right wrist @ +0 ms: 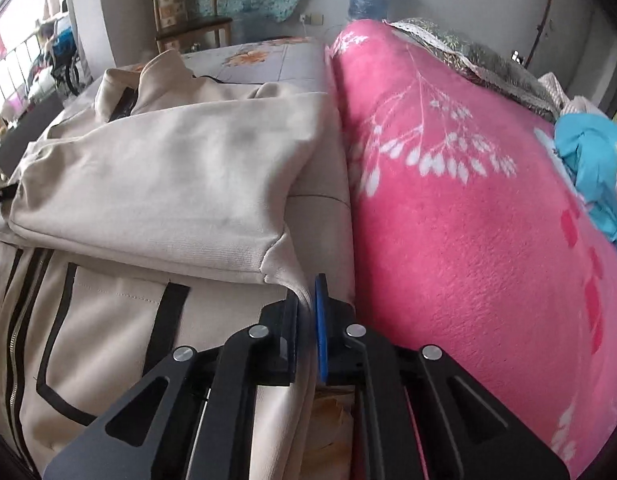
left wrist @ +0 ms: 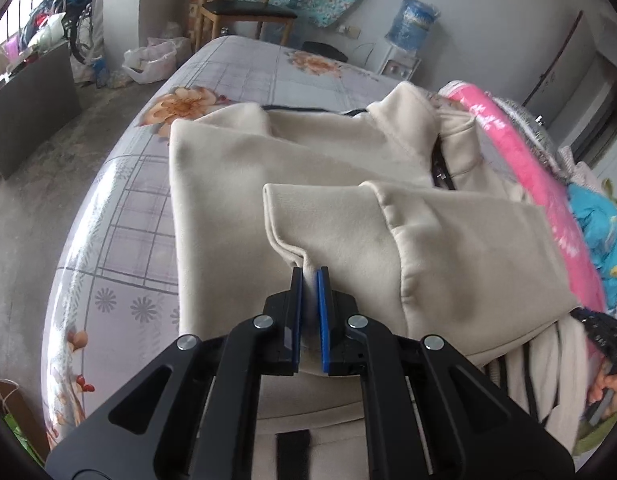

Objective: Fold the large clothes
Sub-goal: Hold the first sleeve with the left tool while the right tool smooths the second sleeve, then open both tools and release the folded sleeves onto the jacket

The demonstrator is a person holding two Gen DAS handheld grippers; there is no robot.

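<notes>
A large beige jacket with black trim and a zipper lies spread on the bed, with one sleeve folded across its body. My left gripper is shut on a pinched ridge of the sleeve's near edge, and cloth shows between its blue pads. In the right wrist view the same jacket fills the left half. There my right gripper is shut on the corner of the folded beige layer, right beside the pink blanket. The cloth runs down between its narrow jaws.
A thick pink blanket with white leaf print presses against the jacket's right side, with blue bedding behind it. The floral bed sheet is bare to the left of the jacket. A wooden chair and a water bottle stand past the bed.
</notes>
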